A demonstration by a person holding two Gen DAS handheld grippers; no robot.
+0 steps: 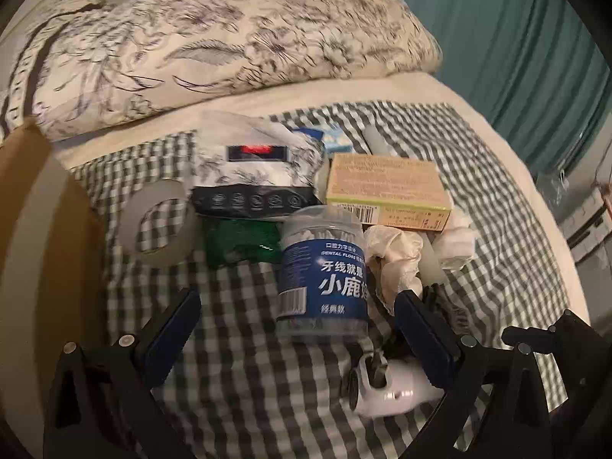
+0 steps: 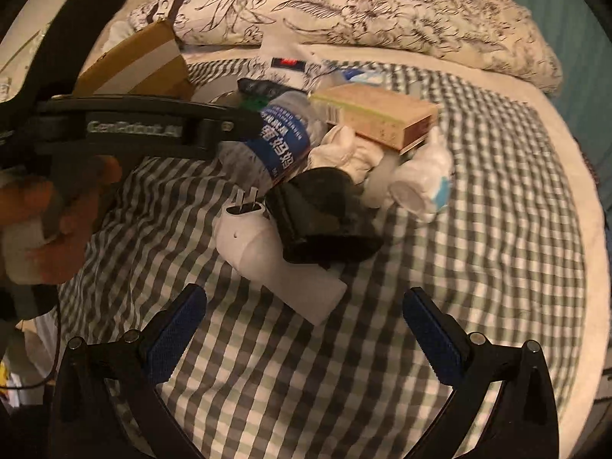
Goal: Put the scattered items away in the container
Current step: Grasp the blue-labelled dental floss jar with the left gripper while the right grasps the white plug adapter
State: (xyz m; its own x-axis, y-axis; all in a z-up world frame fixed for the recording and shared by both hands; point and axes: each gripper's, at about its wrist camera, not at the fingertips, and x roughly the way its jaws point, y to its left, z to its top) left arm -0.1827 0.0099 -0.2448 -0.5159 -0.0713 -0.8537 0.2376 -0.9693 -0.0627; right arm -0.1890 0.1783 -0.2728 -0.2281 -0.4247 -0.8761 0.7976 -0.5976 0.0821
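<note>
Nearest the left wrist camera, the left gripper (image 1: 296,329) hangs spread wide over the checked cloth (image 1: 237,363), its blue pads (image 1: 174,338) apart on either side of the dental floss jar (image 1: 323,271), which they do not touch. Just right of the jar's near end lies a white plug adapter (image 1: 386,384), with crumpled cream tissue (image 1: 394,258) beside the jar. Left of the jar sit a dark green cloth (image 1: 241,239) and a flat grey ring (image 1: 160,222); beyond them lie a black packet (image 1: 254,201) and a tan box (image 1: 386,187). At the far left edge stands the cardboard box (image 1: 23,199). Farthest back is the floral pillow (image 1: 229,38). From the right wrist, the right gripper (image 2: 306,329) is likewise spread and empty, short of the adapter (image 2: 264,244) and a black pouch (image 2: 325,218).
</note>
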